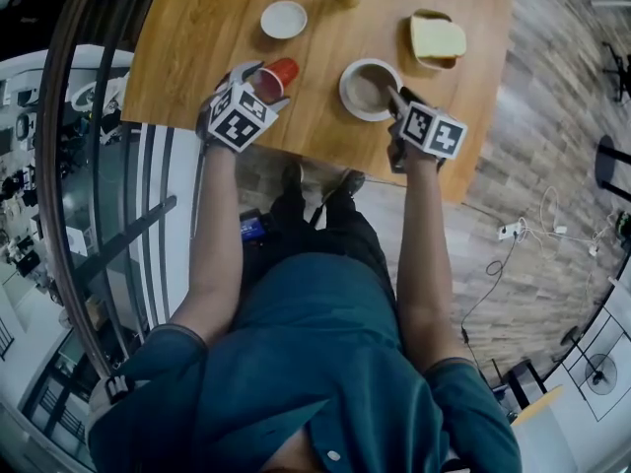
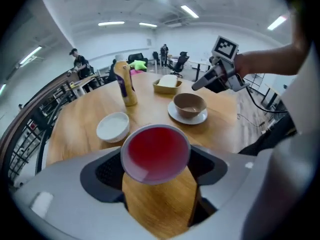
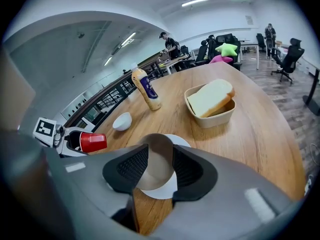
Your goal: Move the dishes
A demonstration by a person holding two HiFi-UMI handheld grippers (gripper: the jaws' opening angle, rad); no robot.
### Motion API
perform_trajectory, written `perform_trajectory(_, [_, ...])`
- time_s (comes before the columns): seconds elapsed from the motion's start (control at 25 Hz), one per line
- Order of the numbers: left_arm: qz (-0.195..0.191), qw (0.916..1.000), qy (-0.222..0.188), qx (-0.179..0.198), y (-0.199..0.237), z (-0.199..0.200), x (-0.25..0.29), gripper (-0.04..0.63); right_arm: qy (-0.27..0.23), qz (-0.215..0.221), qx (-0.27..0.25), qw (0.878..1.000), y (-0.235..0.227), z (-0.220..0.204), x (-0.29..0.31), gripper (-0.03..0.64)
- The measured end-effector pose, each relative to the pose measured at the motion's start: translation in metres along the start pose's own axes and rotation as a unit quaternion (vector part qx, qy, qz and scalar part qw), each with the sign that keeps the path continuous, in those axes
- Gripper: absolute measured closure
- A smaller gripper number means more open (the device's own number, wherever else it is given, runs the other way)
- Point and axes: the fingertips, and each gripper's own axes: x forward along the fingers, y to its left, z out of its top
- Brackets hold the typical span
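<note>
My left gripper point(image 1: 258, 81) is shut on a red plastic cup point(image 1: 281, 73), held on its side near the table's near edge. In the left gripper view the cup's mouth point(image 2: 155, 149) faces the camera between the two pads. My right gripper point(image 1: 397, 99) pinches the near wall of a brown bowl point(image 1: 369, 87) that sits on a white saucer point(image 3: 165, 190). In the right gripper view the bowl's wall point(image 3: 159, 159) fills the gap between the pads. A small white bowl point(image 1: 284, 19) rests farther back on the wooden table point(image 1: 197, 28).
A beige dish holding slices of bread point(image 1: 437, 39) stands at the back right. A yellow sauce bottle point(image 3: 146, 89) stands upright behind the bowls. The table's near edge lies just under both grippers. A railing point(image 1: 69, 166) runs along the left, and people sit at distant desks.
</note>
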Motion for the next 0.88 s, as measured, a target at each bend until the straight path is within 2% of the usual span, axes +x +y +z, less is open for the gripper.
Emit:
perform_trajectory(0.2, [-0.068,0.9946,0.074,0.025,-0.024,0.000,0.019,0.219,-0.001,-0.002,0.006,1.000,-0.007,-0.007,-0.005,0.482])
perform_trajectory(0.32, [-0.085,0.9917,0.091,0.033,-0.033,0.009,0.033,0.218,-0.001,-0.002,0.010,1.000,-0.014,-0.009,-0.007,0.482])
perform_trajectory(0.48, [-0.072,0.9940,0.068,0.046,-0.031,0.032,0.044,0.218,-0.002,-0.002,0.013,1.000,-0.019,-0.011,-0.011,0.482])
perform_trajectory(0.64, [-0.085,0.9952,0.045,0.019,-0.035,0.030,0.060,0.219,-0.003,-0.003,0.013,1.000,-0.022,-0.010,-0.013,0.482])
perform_trajectory(0.88, [-0.044,0.9982,-0.033,-0.024,-0.025,0.050,0.054,0.221,-0.001,0.001,0.012,1.000,-0.024,-0.011,-0.010,0.482])
